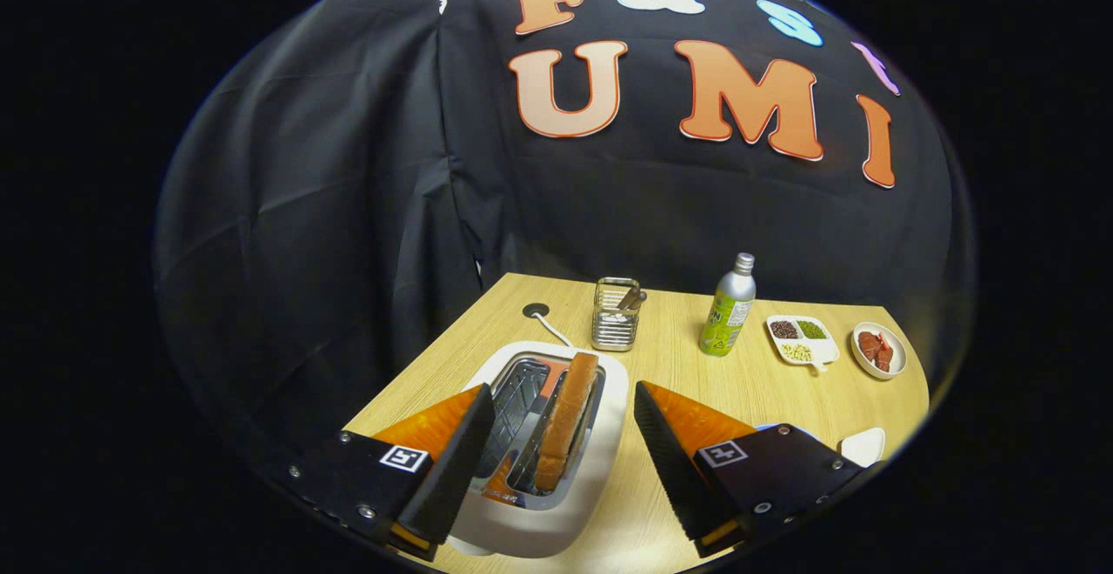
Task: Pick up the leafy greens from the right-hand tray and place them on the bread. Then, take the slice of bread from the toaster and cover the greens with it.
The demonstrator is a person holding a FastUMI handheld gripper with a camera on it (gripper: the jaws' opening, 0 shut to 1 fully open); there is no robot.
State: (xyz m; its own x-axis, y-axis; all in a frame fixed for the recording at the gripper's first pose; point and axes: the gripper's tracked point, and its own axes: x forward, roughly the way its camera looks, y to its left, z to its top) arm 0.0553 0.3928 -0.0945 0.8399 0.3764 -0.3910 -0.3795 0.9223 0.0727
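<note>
Gripper (556, 452): fingers are held wide apart, with nothing clamped between them.
Bread slice (567, 417): stood on edge in the right slot of the white toaster (600, 478), between and just below the fingertips.
Long axis: the slice is seen to run forward, along the fingers' own line.
Pose: the gripper is hung above the toaster, tilted down toward it.
Judged step: taking the slice; a descent astride it is called for.
Table (748, 383): a green bottle (727, 317), a utensil holder (616, 313) and small dishes are noted beyond.

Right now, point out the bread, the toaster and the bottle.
bread (567, 417): gripper view, its crust edge.
toaster (609, 435): gripper view, white top by the slot.
bottle (727, 317): gripper view, its green label.
</note>
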